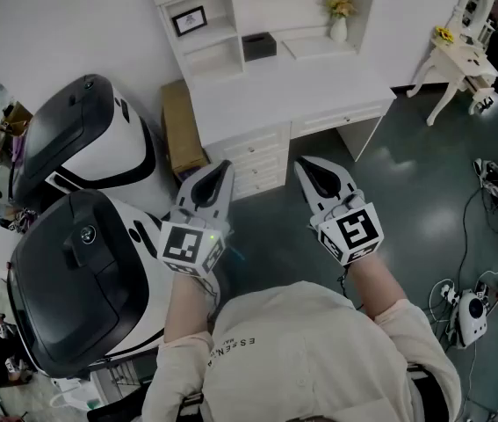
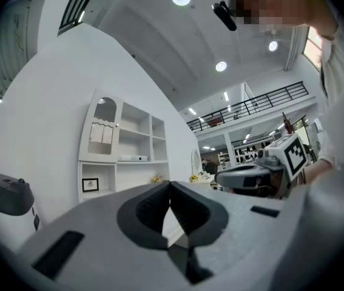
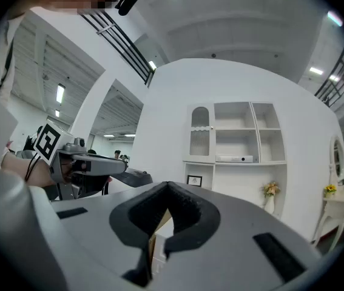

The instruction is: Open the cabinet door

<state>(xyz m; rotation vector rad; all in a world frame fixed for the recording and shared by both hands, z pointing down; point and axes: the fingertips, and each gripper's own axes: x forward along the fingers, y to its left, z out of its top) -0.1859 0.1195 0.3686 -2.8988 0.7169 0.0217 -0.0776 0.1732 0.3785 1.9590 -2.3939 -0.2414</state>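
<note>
Not much contact yet, this is the approach. Both grippers are clenched with nothing in them: the left gripper (image 1: 223, 167) has its pads pressed together in its own view, and so does the right gripper (image 1: 302, 163). Both point level at the hutch (image 1: 231, 3) over the floor, well short of the desk (image 1: 284, 90) it sits on.

My take on doing this step well:
- Pick one gripper, probably the right, and unclench it before it gets near the door.
- The door is high up, so lift the gripper to that height first and then go in. Otherwise it drags past the shelves.
- Go for the free edge or the knob, not the slats. Which side opens I can't tell from here, and any knob is too small to make out.
- Pull along the door's swing, not straight back, and keep the other gripper out of its way.

The door (image 3: 200, 132) itself is a narrow white one with an arched top panel and a slatted lower part. It's shut, in the top left corner of the hutch, right above the nook with the frame (image 3: 194, 180). To its right there are only open shelves. It shows in the left gripper view too (image 2: 102, 135).
</note>
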